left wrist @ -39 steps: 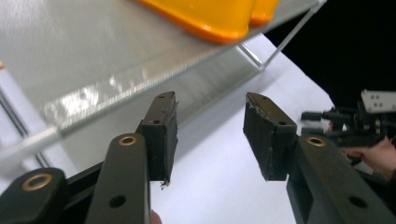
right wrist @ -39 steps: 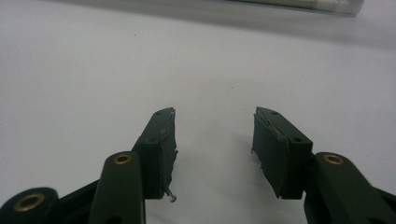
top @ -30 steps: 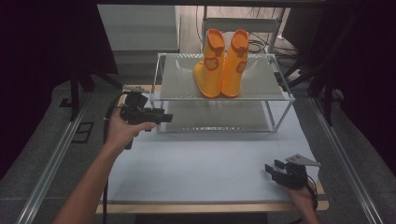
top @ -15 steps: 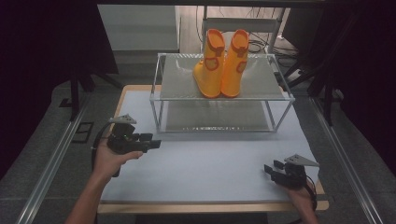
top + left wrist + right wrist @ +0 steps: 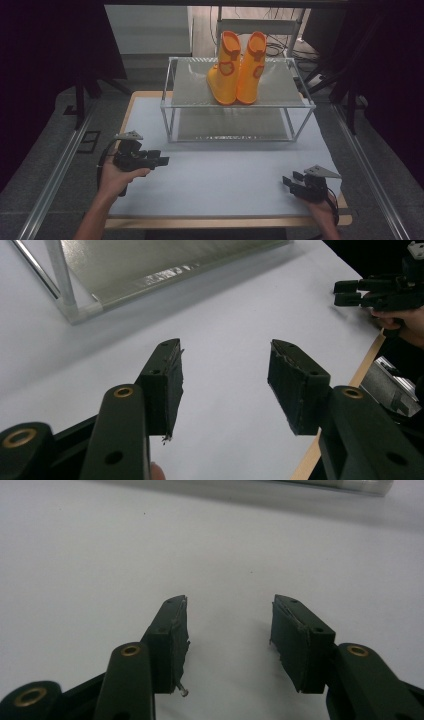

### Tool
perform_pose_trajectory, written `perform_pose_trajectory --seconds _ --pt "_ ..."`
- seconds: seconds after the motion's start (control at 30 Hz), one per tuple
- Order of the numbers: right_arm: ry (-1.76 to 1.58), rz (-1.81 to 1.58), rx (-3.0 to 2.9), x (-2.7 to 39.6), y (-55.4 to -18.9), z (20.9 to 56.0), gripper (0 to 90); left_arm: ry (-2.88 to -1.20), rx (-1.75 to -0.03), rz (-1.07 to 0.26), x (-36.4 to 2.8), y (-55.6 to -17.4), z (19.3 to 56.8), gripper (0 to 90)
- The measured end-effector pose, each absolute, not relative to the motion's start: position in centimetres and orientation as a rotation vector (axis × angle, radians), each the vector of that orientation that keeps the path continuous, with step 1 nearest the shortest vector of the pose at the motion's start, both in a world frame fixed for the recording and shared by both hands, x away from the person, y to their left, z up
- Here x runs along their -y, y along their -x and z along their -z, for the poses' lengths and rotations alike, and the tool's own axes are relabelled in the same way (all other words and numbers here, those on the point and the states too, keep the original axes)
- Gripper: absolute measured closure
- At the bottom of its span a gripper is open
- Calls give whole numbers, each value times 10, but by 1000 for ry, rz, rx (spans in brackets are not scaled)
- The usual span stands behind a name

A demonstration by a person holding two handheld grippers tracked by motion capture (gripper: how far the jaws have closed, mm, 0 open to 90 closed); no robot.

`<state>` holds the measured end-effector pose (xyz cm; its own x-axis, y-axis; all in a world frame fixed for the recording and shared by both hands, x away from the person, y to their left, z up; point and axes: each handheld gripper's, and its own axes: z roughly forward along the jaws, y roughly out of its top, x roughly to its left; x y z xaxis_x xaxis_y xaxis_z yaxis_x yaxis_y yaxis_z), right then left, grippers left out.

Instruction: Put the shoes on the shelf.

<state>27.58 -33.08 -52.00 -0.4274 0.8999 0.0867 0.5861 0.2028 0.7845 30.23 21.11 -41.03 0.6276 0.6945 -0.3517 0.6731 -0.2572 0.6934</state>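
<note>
A pair of yellow boots (image 5: 237, 70) stands upright on the top of the wire shelf (image 5: 172, 106), at the far side of the bench (image 5: 225, 175). Near the shelf's front left leg, the left tongs (image 5: 162, 161) have just been opening, nothing between them. Well right of the shelf's front, the right tongs (image 5: 289, 181) gape empty; the left gripper view shows them beside the bench edge

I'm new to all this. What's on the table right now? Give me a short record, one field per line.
Boots: pair of yellow rubber boots standing upright, side by side, on the top shelf
Rack: two-shelf metal rack at the far side of the table
Table: white top
Left gripper: open, nothing between the jaws, low over the table's near left
Right gripper: open, holding nothing, at the near right corner
</note>
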Motion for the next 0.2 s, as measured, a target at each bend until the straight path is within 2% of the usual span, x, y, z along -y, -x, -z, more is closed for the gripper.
perform_pose_trajectory --seconds 0.2 --pt "-1380 -1096 -2077 333 -275 518 478 -1997 -1094 -63 -204 -304 418 467"
